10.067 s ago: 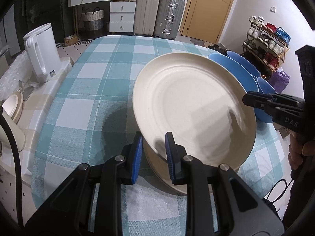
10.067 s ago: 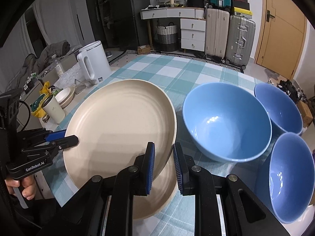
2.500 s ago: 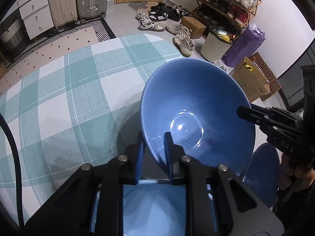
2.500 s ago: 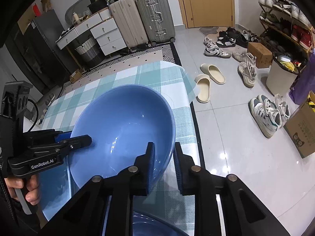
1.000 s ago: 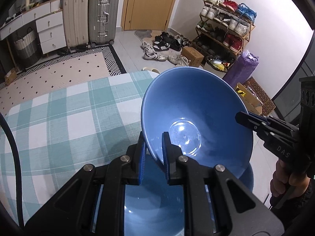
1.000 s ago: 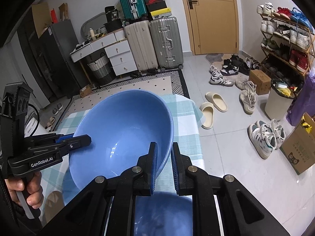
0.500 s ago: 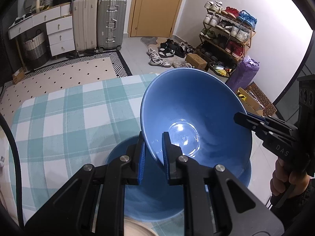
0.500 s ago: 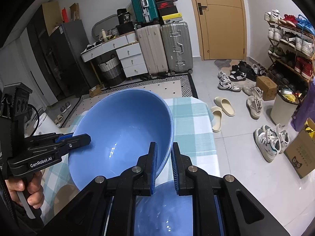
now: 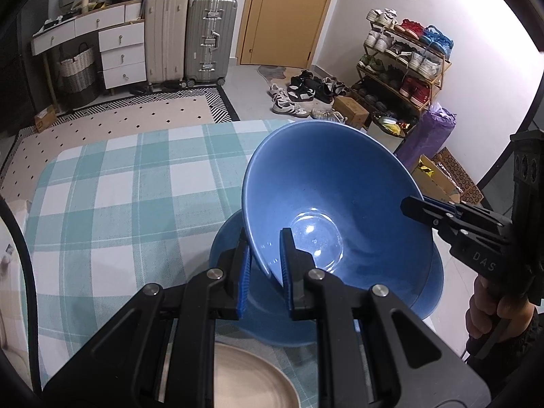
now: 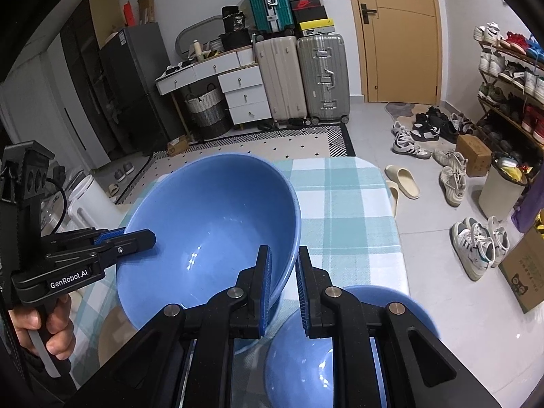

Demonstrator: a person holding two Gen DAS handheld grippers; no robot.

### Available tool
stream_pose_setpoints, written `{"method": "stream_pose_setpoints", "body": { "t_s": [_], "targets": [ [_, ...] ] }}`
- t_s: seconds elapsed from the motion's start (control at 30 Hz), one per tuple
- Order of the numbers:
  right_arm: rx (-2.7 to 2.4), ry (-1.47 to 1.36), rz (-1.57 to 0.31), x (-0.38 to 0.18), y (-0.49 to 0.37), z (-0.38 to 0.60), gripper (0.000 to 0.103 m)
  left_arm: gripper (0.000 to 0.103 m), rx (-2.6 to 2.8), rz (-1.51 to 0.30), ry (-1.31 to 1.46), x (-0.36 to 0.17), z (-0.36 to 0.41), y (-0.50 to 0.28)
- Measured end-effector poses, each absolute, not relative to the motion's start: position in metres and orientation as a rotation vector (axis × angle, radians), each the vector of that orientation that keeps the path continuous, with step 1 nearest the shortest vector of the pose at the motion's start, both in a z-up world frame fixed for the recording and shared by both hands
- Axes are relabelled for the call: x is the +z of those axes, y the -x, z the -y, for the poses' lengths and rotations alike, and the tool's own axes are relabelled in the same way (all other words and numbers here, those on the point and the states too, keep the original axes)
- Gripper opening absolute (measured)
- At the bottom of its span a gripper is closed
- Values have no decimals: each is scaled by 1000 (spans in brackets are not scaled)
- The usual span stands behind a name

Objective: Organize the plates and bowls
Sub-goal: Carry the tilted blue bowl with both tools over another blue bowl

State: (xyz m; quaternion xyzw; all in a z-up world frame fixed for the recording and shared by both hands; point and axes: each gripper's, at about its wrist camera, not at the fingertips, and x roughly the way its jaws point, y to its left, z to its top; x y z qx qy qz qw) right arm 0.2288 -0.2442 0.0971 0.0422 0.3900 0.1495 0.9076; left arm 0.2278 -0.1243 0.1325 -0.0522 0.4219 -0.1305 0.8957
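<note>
Right wrist view — "GenRobot.AI" left gripper (image 10: 141, 238), "DAS" right gripper (image 10: 283, 287) — fingers clamp blue bowl (image 10: 207, 234).

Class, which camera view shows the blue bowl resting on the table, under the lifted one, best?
The left wrist view. There the resting blue bowl shows its rim on both sides of the lifted bowl, on the checked tablecloth. The right wrist view shows only part of it, low behind the right hand-held gripper.

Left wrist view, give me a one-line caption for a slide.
Both grippers, left and right, hold a blue bowl by its rim over a second bowl on the checked tablecloth.
</note>
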Motion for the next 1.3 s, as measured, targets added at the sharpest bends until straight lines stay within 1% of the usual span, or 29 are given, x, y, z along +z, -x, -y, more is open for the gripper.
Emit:
{"method": "stream_pose_setpoints", "body": {
  "t_s": [0.3, 0.9, 1.3],
  "targets": [
    [327, -72, -828, 81, -227, 230, 15, 12, -244, -886, 109, 118, 113, -217],
    [329, -29, -884, 52, -232, 213, 16, 12, -199, -927, 94, 76, 113, -230],
    [294, 51, -885, 36, -234, 200, 17, 12, -161, -945, 61, 42, 115, -244]
  ]
}}
